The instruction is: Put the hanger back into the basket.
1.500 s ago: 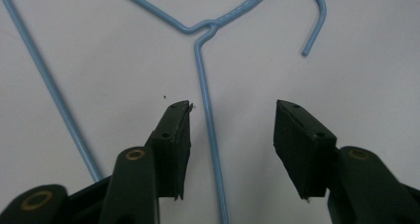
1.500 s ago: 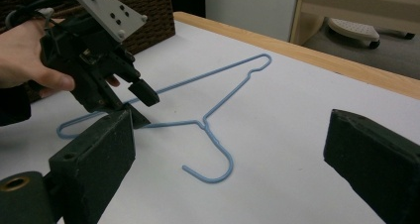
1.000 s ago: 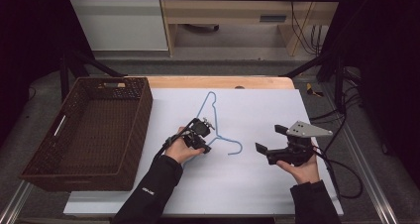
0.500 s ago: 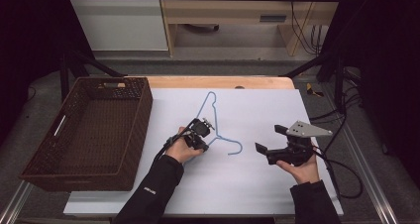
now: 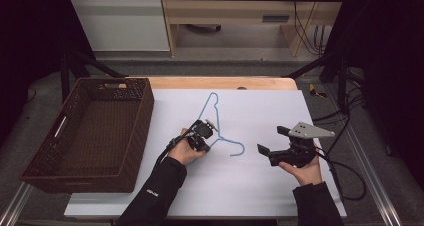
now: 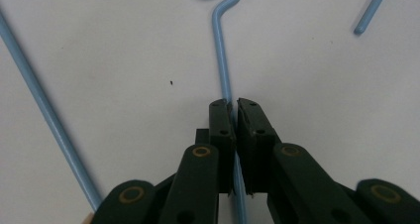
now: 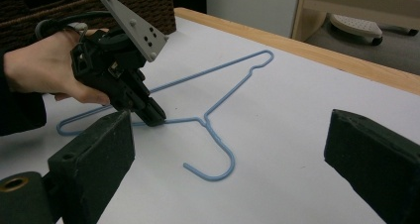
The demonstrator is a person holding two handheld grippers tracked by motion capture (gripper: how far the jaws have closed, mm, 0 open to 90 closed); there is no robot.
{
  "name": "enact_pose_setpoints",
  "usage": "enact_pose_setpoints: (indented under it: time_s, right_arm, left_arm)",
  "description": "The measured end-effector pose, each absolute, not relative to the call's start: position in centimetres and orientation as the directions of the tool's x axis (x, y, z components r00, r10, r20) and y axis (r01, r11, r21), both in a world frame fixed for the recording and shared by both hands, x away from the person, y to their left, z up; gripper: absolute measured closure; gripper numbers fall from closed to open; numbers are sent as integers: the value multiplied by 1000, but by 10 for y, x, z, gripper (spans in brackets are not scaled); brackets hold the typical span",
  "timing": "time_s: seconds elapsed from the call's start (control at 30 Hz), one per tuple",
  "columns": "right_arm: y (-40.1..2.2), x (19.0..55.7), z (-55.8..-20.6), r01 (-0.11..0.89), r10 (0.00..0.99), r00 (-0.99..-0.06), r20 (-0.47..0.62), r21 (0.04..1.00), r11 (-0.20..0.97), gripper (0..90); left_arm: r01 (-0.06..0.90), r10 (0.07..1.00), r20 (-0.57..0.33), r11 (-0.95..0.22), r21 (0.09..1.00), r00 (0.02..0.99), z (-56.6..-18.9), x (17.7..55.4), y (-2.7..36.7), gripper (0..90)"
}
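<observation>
Pinching the blue wire hanger (image 6: 221,60) with my left gripper (image 6: 234,110): jaws together on one shoulder wire just short of the neck, likely because a thin wire lying flat offers no better hold. Hanger lies at centre of the high view on the white table (image 5: 260,191), hook toward lower right. Right gripper (image 5: 272,143), centre-right, jaws wide apart, holds nothing, aimed at the hook, probably waiting. Wicker basket (image 5: 145,106) left, empty.
</observation>
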State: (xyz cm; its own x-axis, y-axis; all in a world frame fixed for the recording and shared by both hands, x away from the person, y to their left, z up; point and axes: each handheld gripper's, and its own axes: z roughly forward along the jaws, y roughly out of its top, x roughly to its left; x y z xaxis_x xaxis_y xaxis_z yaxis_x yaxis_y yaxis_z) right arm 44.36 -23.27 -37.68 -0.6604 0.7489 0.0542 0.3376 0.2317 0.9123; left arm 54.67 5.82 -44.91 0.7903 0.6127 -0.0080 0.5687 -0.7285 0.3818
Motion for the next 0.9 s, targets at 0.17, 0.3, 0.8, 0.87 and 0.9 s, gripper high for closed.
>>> enact_pose_setpoints:
  time_s: [0.17, 0.3, 0.8, 0.87, 0.9]
  right_arm:
    - [-233, 444, -377, 337, 748, -661, 55, 913, 230, 56]
    - [-233, 444, -377, 337, 747, -662, 58, 914, 228, 56]
    - [-234, 443, -376, 338, 748, -661, 60, 914, 225, 57]
    - [-234, 444, -376, 339, 748, -661, 61, 913, 226, 58]
    - [-234, 444, -377, 340, 749, -660, 61, 913, 225, 59]
  left_arm:
    - [573, 615, -9, -729, 374, 789, -449, 547, 57, 856]
    - [576, 617, -7, -731, 366, 787, -448, 548, 56, 859]
    - [569, 614, 7, -736, 367, 789, -448, 548, 55, 872]
    - [559, 608, 26, -745, 363, 793, -447, 546, 54, 874]
    - [558, 608, 30, -746, 365, 793, -448, 546, 53, 874]
